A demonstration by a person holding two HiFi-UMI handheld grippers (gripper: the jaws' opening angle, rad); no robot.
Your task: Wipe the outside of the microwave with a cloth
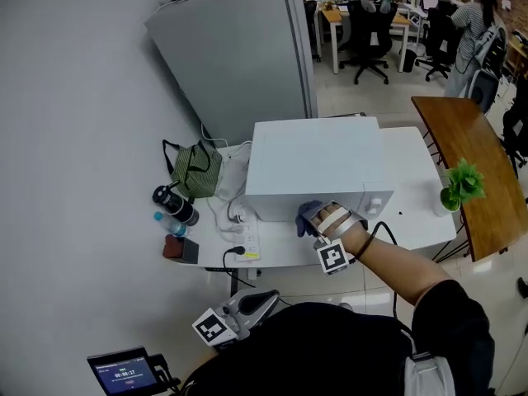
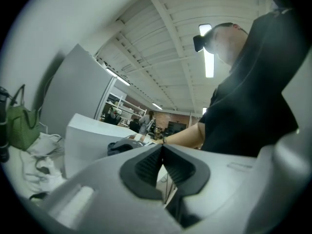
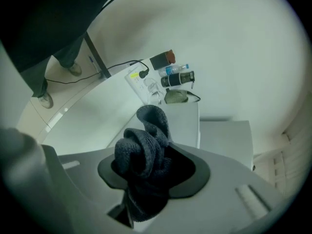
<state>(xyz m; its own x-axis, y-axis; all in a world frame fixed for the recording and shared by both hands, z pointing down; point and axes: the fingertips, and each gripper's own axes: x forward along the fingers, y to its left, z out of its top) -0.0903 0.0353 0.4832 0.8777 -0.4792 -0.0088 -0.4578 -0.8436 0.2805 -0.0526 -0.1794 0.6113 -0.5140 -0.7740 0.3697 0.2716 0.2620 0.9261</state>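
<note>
1. Open office with a pale tiled floor. A white table (image 1: 417, 188) stands against a plain grey wall, with a tall grey fridge (image 1: 239, 48) behind it.
2. Farther back are black office chairs (image 1: 367, 31) at desks, where a person (image 1: 474, 15) stands. A long wooden table (image 1: 470, 139) runs down the right side.
3. On the white table, the white microwave (image 1: 318, 163) sits in the middle. To its left are a green bag (image 1: 196, 172), loose white cables, a dark bottle (image 1: 173, 205) lying on its side and a white power strip (image 1: 247, 242) with a black plug in it.
4. A small green plant (image 1: 460, 184) stands at the table's right edge.
5. The right gripper (image 1: 313, 219) reaches to the microwave's front face, low and left of centre. Its jaws are clamped on a bunched dark blue cloth (image 3: 144, 152).
6. The cloth sits between the jaws and the front face. Whether it actually touches the face cannot be told.
7. The left gripper (image 1: 262, 302) is held low near the person's body, off the table, well apart from the microwave. Its jaws are pressed together with nothing between them.
8. A small lit screen (image 1: 124, 374) shows in the bottom left corner of the head view.
</note>
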